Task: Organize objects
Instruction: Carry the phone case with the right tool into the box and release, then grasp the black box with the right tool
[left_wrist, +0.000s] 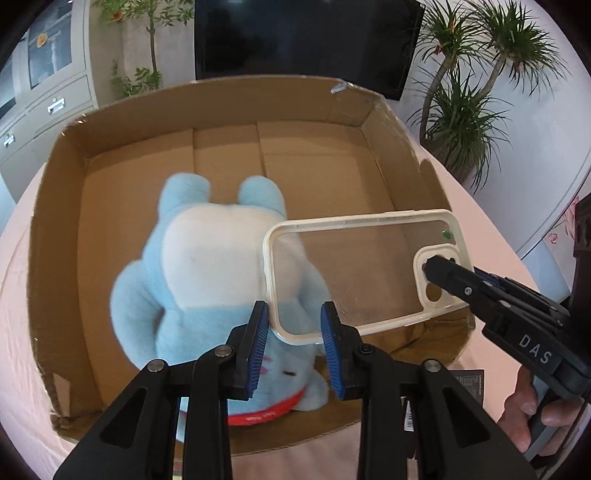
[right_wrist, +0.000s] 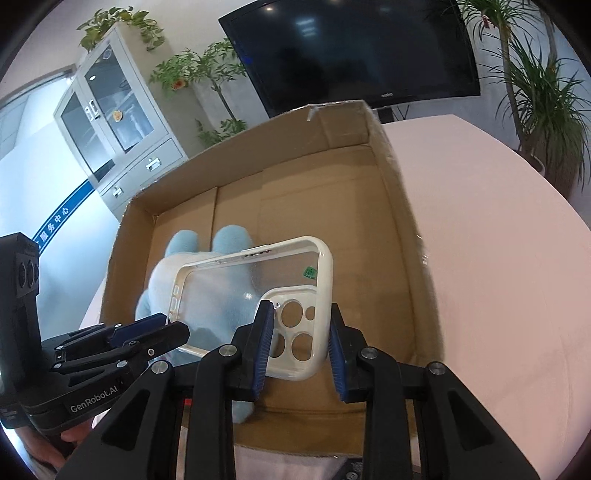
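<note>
In the left wrist view, the cardboard box fills most of the frame, sitting on a pink table. A blue plush toy lies inside it, left of centre, ears pointing to the top of the frame. At bottom centre, the left gripper has its blue pads spread partly apart. The near corner of the phone case sits between them, but I can't tell if either pad touches it.

The clear, white-rimmed case hangs tilted over the plush and the box floor. The right gripper comes in low from the right edge, angled up-left, its tip at the camera cutout. A bare hand wraps its handle in the lower right corner.

In the right wrist view, the right gripper's pads look clamped on the case's camera-cutout end. The left gripper pokes in from the lower left.
</note>
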